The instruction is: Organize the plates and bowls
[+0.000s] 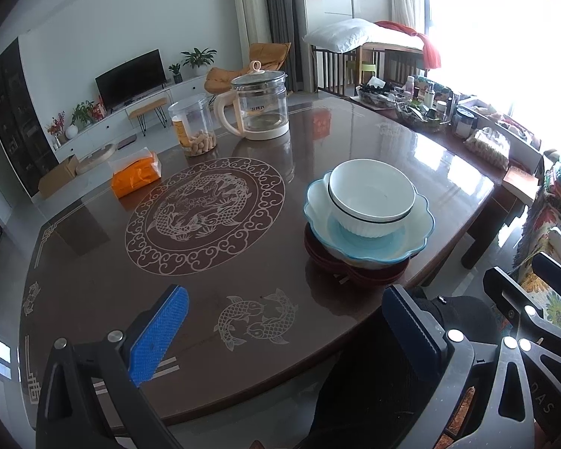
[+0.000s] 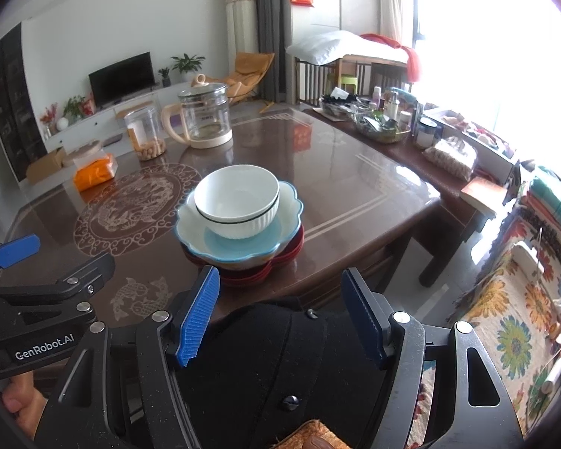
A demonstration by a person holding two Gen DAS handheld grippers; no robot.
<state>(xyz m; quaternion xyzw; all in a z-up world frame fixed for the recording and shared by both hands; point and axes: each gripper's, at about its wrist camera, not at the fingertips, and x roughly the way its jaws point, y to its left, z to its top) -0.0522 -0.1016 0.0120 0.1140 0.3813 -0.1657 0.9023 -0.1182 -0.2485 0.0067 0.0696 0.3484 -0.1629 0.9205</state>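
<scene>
A white ribbed bowl (image 1: 370,202) (image 2: 237,200) sits inside a scalloped light-blue bowl (image 1: 415,235) (image 2: 280,239). Both rest on a stack of dark red plates (image 1: 318,252) (image 2: 250,275) near the table's front right edge. My left gripper (image 1: 284,321) is open over the bare tabletop, short of the stack and to its left, with nothing between its blue pads. My right gripper (image 2: 282,308) is open too, pulled back off the table edge just short of the stack, with a black-clad knee below it. The left gripper (image 2: 15,250) also shows at the right wrist view's left edge.
On the brown table (image 1: 93,284) (image 2: 355,194) stand a glass kettle (image 1: 258,106) (image 2: 204,116), a clear jar of peanuts (image 1: 194,127) (image 2: 146,134) and an orange tissue pack (image 1: 136,174) (image 2: 93,174). A cluttered side table (image 1: 430,112) (image 2: 392,123) is at the right.
</scene>
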